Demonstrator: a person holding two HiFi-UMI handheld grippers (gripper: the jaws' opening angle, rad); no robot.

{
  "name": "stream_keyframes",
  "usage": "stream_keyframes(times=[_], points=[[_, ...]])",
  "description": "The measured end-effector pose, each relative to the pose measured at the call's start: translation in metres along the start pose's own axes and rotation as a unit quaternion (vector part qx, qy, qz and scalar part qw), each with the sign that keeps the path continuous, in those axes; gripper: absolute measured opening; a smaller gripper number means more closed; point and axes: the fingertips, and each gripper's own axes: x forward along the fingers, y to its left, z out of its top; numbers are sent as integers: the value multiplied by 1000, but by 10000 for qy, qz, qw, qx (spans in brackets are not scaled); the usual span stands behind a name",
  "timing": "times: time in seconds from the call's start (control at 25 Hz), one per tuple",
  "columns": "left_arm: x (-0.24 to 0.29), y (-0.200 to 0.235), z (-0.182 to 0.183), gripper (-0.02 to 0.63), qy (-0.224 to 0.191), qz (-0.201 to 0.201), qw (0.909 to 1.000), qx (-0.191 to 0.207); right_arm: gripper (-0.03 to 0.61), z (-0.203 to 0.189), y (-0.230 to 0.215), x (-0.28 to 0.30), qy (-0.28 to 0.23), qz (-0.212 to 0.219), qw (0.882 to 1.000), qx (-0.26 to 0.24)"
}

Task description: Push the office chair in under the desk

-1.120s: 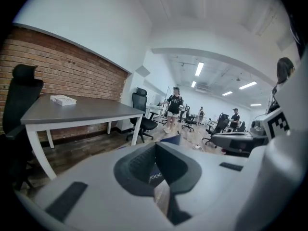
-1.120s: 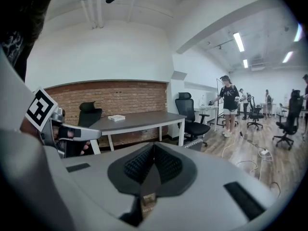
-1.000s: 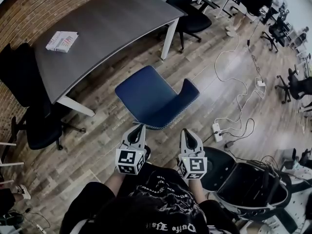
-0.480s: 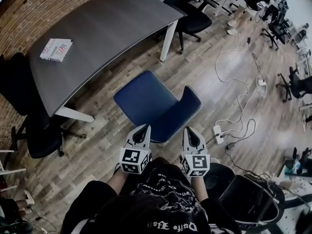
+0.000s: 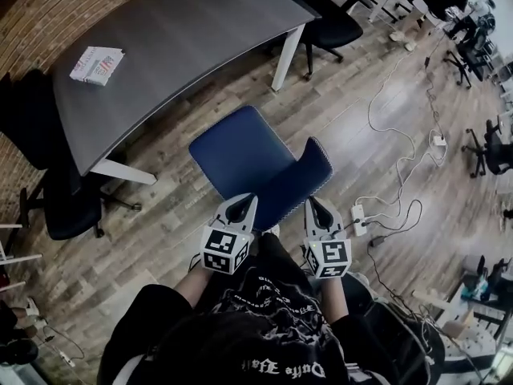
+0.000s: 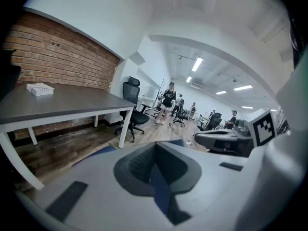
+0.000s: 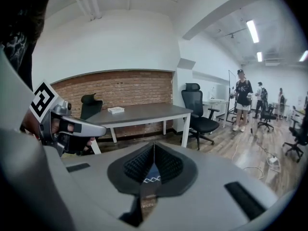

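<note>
The blue office chair (image 5: 239, 152) stands on the wood floor just in front of the grey desk (image 5: 176, 38), its seat toward the desk and its backrest (image 5: 303, 179) toward me. My left gripper (image 5: 243, 204) is shut, its tip at the backrest's near left end. My right gripper (image 5: 313, 205) is shut too, right behind the backrest's top edge. Whether either tip touches the chair I cannot tell. Blue fabric fills the slit between the jaws in the left gripper view (image 6: 154, 150), and blue with white stitching in the right gripper view (image 7: 153, 153).
A small box (image 5: 96, 64) lies on the desk. Black office chairs stand at the desk's far end (image 5: 329, 22) and by the brick wall at left (image 5: 60, 207). A power strip (image 5: 358, 213) and cables trail over the floor at right. People stand far off (image 7: 242, 97).
Both grippers have moved forward side by side, from short of the chair up to its backrest. The chair stands about where it was before the desk.
</note>
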Motion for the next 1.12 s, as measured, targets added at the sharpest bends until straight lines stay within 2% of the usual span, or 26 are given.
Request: stream_keyframes(times=[0.2, 0.24, 0.28, 0.32, 0.4, 0.56, 0.68, 0.84, 0.96, 1.12], points=[[13, -13, -5, 8, 247, 58, 9996, -79, 11, -1, -9, 12, 298, 704, 9963, -381], [17, -15, -6, 8, 304, 50, 9994, -126, 27, -1, -10, 15, 368, 874, 9943, -483], [20, -17, -7, 14, 376, 13, 9991, -177, 73, -2, -10, 17, 448, 1059, 9915, -607], [22, -20, -9, 43, 468, -59, 9986, -218, 101, -3, -10, 19, 538, 1255, 9878, -753], [28, -28, -15, 127, 687, -252, 9971, -221, 118, -7, -8, 21, 721, 1634, 9783, -1055], [34, -48, -31, 186, 1224, -582, 9907, 72, 155, -10, -4, 24, 994, 2334, 9530, -1659], [39, -61, -44, 215, 1653, -731, 9830, 320, 175, -18, -1, 25, 1331, 2877, 9184, -2368], [45, -69, -56, 225, 2095, -702, 9722, 775, 195, -35, 0, 27, 1854, 3448, 8547, -3408], [52, -76, -63, 225, 2338, -762, 9640, 1013, 198, -50, -1, 29, 2133, 3731, 8080, -4031], [59, -81, -76, 225, 2648, -739, 9553, 1086, 202, -70, -3, 31, 2359, 3972, 7544, -4664]])
